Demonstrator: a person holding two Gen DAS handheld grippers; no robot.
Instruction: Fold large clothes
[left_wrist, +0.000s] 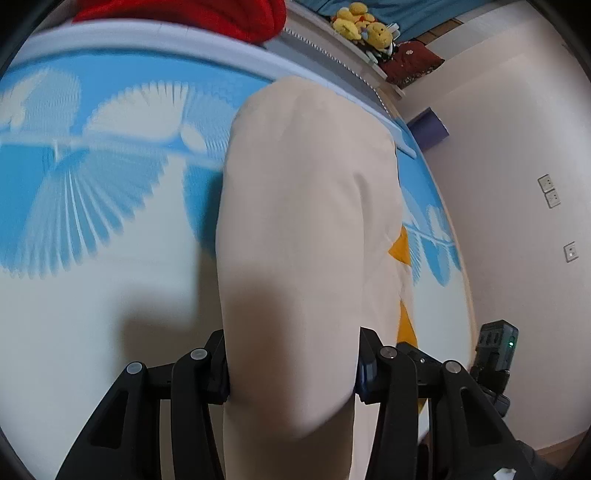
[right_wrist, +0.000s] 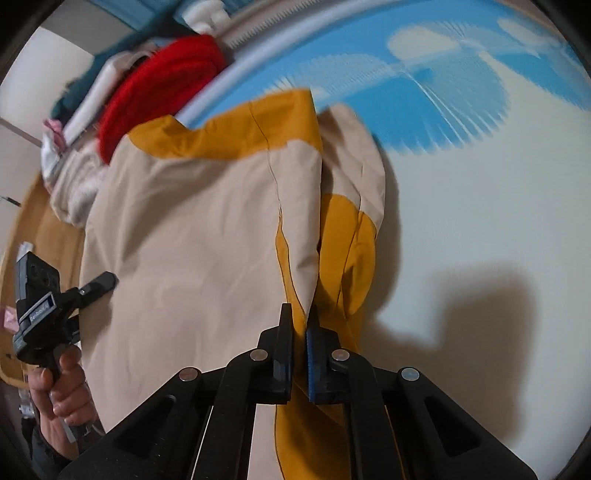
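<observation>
A large beige garment with mustard-yellow panels (right_wrist: 192, 229) lies on a bed with a blue and white leaf-pattern sheet (right_wrist: 480, 206). My right gripper (right_wrist: 300, 314) is shut on a raised fold of the garment at its right side. In the left wrist view a thick beige part of the garment (left_wrist: 306, 229) runs between the fingers of my left gripper (left_wrist: 293, 365), whose jaws stand wide apart around it. The left gripper also shows in the right wrist view (right_wrist: 99, 282), held by a hand at the garment's left edge.
A red garment (right_wrist: 159, 85) and a pile of other clothes (right_wrist: 74, 147) lie at the head of the bed. Yellow plush toys (left_wrist: 364, 24) sit on a shelf. A pale wall with sockets (left_wrist: 550, 192) is to the right, and a purple box (left_wrist: 428, 127) stands beside the bed.
</observation>
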